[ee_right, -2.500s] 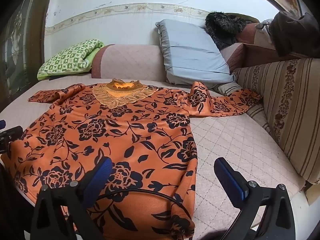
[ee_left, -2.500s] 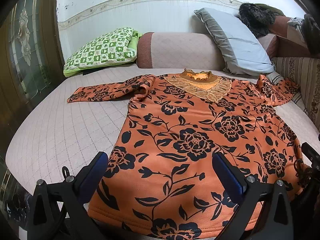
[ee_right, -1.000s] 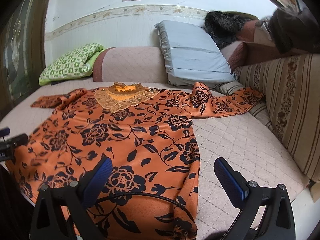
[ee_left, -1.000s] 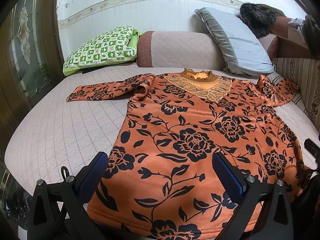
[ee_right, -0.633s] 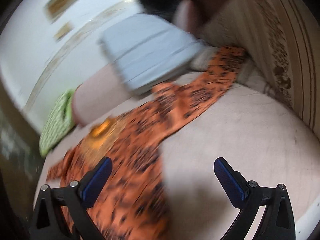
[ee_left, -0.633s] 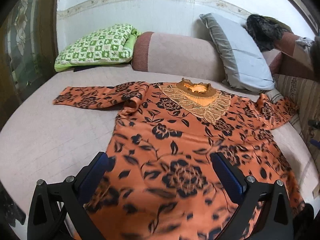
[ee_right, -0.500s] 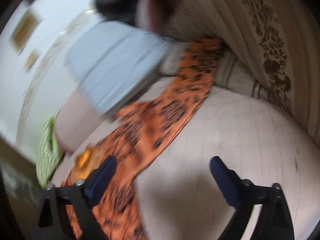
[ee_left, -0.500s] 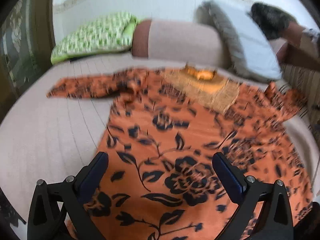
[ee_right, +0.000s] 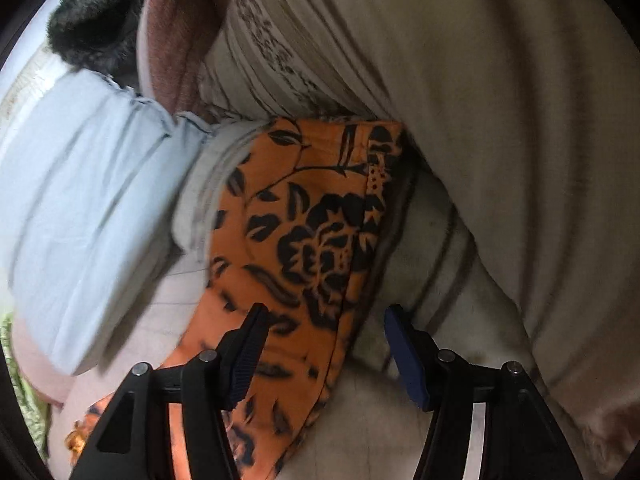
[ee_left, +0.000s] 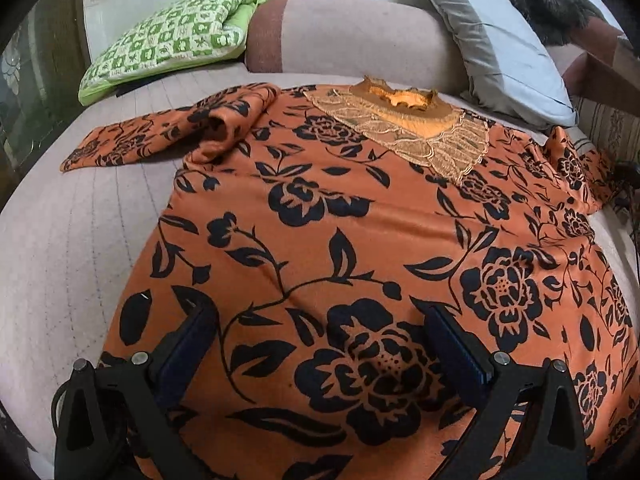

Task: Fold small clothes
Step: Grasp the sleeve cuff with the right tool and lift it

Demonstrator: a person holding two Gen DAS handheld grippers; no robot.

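quilted pinkish mattress (ee_left: 60,264), green-and-white checked pillow (ee_left: 168,36) far left, pink-and-brown bolster (ee_left: 352,40) far centre, grey-blue pillow (ee_left: 500,44) far right leaning on it, black furry item (ee_left: 548,0) behind, striped beige cushion (ee_right: 460,80) right side

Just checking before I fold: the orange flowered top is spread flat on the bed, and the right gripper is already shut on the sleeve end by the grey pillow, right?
Not quite. The right wrist view shows the right gripper open, its jaws apart around the sleeve end, not shut on it. The rest holds: the orange flowered top lies spread on the bed, and the sleeve end is by the grey pillow.
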